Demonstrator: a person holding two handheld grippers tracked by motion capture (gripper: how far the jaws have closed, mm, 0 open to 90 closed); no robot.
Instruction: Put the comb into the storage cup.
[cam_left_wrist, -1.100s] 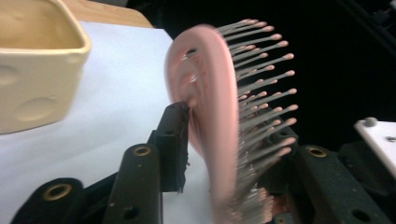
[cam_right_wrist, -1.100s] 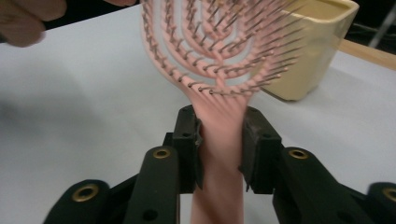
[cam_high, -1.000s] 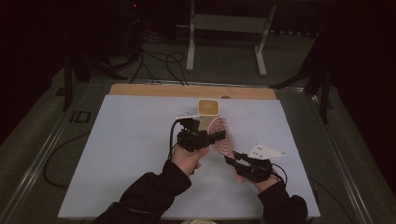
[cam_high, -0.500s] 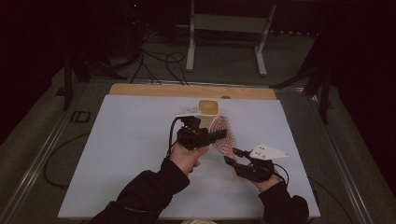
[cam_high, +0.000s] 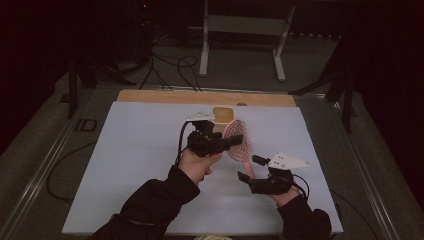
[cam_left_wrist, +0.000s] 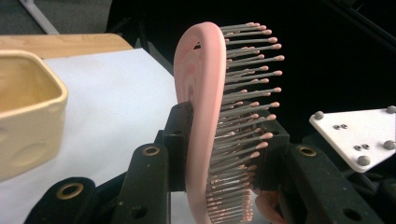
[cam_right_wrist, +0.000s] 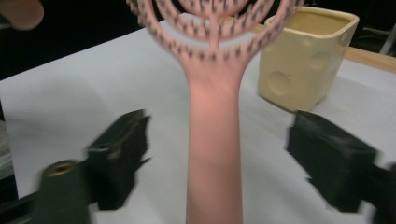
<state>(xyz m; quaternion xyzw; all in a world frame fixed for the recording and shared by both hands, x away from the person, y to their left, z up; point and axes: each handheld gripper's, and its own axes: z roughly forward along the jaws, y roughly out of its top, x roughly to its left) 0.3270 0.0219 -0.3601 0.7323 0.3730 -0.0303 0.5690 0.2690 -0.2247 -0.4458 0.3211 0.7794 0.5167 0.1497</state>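
A pink hairbrush (cam_high: 237, 139) with a round open-work head is held above the white table. My left gripper (cam_high: 234, 140) is shut on the head (cam_left_wrist: 201, 107), one jaw on its back and the other against the bristles. The handle (cam_right_wrist: 215, 140) hangs down toward my right gripper (cam_high: 250, 168). That gripper (cam_right_wrist: 217, 149) is open, with a jaw on each side of the handle and a gap to both. A cream-yellow cup (cam_high: 223, 114) with dimpled sides (cam_right_wrist: 303, 56) stands upright just behind the brush.
The white sheet (cam_high: 140, 150) covers the table, with a wooden strip (cam_high: 200, 96) along its far edge. The right gripper's white three-cornered plate (cam_left_wrist: 359, 135) sits close beside the brush. Cables and a metal stand (cam_high: 240, 30) lie on the floor beyond.
My right gripper has risen and shifted right, and its jaws now straddle the brush handle. The left gripper and the brush have barely moved.
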